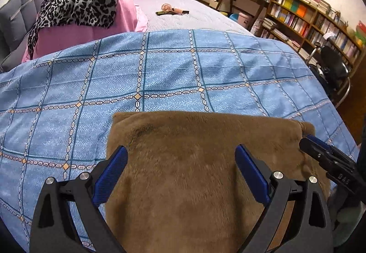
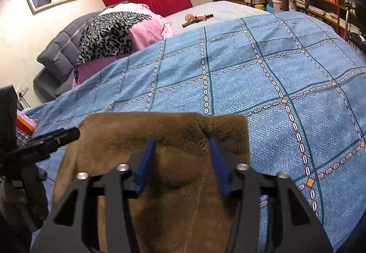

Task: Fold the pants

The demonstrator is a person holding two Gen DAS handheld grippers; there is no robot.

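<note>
Brown plush pants lie folded on the blue checked bedspread, near its front edge. My left gripper is open, its blue fingers wide apart just above the pants, holding nothing. My right gripper is also open, over the right side of the pants, where a fold of fabric lies across and between its blue fingers. The right gripper shows at the right edge of the left wrist view. The left gripper shows at the left of the right wrist view.
A pink quilt with a leopard-print cloth is piled against the grey headboard. A small fan lies on the far grey sheet. Bookshelves, a desk and a chair stand to the right of the bed.
</note>
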